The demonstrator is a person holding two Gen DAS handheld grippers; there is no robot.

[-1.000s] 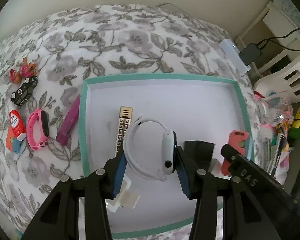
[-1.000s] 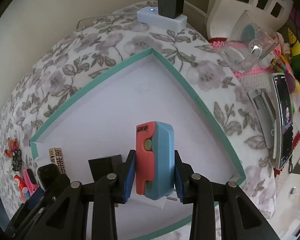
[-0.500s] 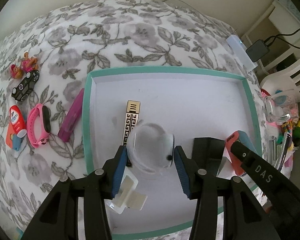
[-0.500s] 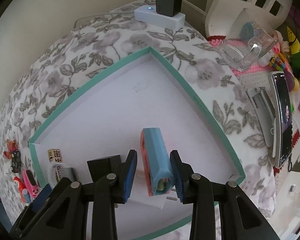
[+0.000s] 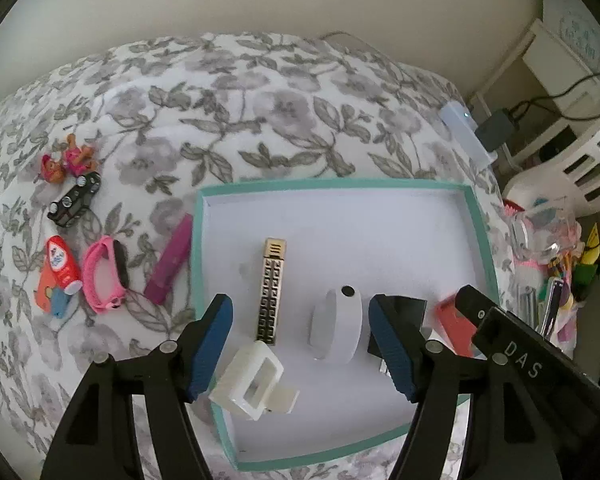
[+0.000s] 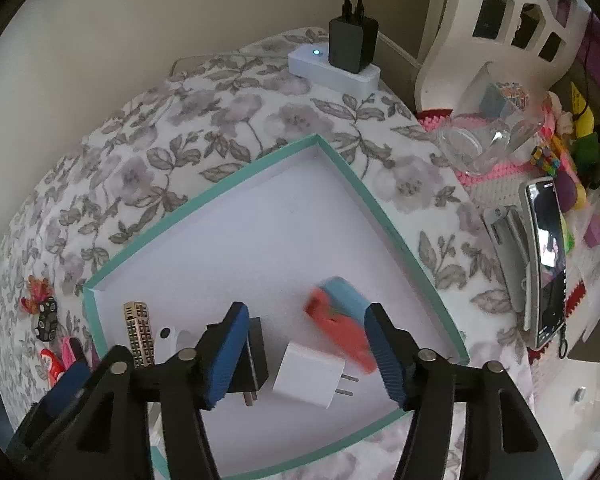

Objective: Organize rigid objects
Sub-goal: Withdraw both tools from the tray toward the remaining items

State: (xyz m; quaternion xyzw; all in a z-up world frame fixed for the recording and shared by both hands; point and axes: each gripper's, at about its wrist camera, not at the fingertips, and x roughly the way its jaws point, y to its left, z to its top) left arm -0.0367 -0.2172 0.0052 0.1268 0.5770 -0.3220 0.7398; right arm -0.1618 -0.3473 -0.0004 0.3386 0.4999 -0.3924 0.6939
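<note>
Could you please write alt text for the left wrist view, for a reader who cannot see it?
The open left gripper hovers over a teal-rimmed tray holding a white smartwatch, a gold patterned lighter and a white hair clip. A pink watch and toy car lie on the floral bedspread.

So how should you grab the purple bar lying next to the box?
Grip the purple bar across its narrow middle, coming straight down from above with the left hand-held gripper. It lies flat on the flowered cover, long and slim; the teal box wall crowds its upper end.
</note>
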